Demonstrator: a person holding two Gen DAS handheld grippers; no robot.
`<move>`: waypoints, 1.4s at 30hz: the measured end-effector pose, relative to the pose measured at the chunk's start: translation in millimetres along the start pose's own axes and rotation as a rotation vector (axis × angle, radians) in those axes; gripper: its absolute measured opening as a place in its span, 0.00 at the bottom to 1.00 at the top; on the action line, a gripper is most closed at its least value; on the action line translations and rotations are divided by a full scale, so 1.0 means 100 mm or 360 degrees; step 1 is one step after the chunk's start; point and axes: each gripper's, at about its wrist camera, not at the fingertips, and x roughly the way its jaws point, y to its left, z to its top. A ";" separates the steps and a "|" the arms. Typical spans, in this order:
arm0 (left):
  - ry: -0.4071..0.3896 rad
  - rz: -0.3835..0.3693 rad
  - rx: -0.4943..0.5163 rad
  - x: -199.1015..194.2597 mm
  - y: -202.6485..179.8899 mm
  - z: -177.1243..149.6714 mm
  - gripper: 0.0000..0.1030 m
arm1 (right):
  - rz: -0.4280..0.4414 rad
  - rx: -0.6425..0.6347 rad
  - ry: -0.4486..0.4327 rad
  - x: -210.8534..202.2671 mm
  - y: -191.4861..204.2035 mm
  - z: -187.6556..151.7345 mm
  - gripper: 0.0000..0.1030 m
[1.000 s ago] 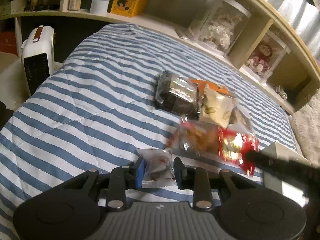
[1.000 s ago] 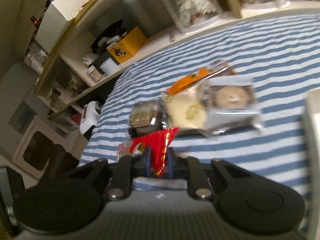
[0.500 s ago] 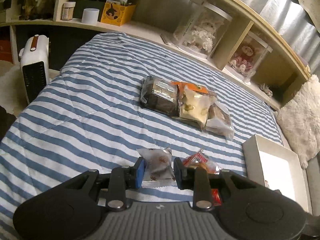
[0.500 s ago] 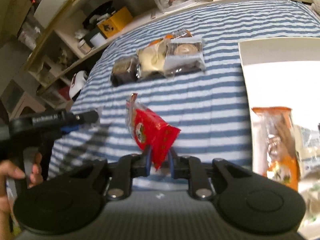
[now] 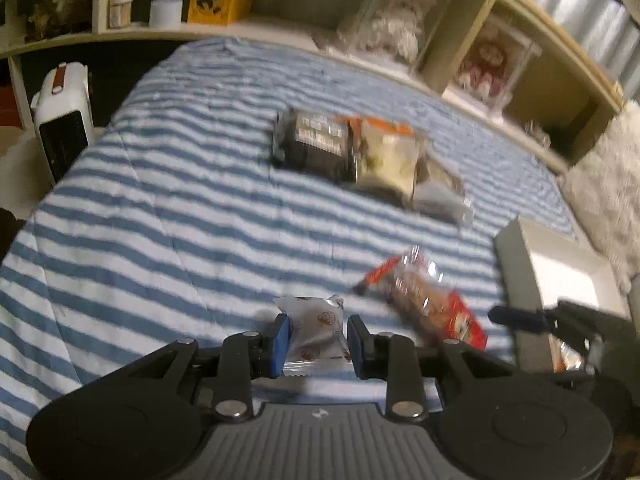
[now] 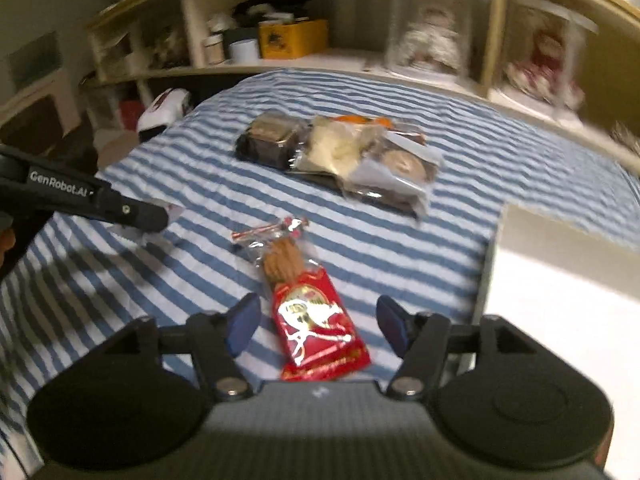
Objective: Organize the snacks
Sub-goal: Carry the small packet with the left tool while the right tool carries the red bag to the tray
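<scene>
Dropping the red snack bag [image 6: 316, 312] on the striped bed [image 6: 480, 152], short of the white box [image 6: 560, 300].
R tongs [image 6: 316, 326] opening, pads clear of the bag betw. them; L tongs [image 5: 316, 338] clamped on a silver packet [image 5: 314, 332]. Lift both high enough to clear box wall; snack pile [image 6: 340, 156] behind, L tongs close by.

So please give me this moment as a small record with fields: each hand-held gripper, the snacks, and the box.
left hand-held gripper: shut on silver packet
right hand-held gripper: jaws opening, pads clear of red snack bag
red snack bag: lying on striped blanket, between the jaws
other snacks: grouped farther back on blanket
white box: right of red bag
</scene>
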 end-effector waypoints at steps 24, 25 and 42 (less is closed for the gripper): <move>0.0049 0.0072 -0.0065 0.14 -0.15 -0.25 0.32 | 0.0254 0.0114 0.0128 0.40 -0.12 0.08 0.52; 0.0043 0.0070 -0.0070 0.13 -0.15 -0.25 0.32 | 0.0254 0.0113 0.0124 0.40 -0.12 0.07 0.51; -0.0172 -0.0063 -0.0089 -0.42 -0.40 -0.26 0.31 | 0.0186 0.0284 -0.0024 -0.13 -0.21 -0.04 0.45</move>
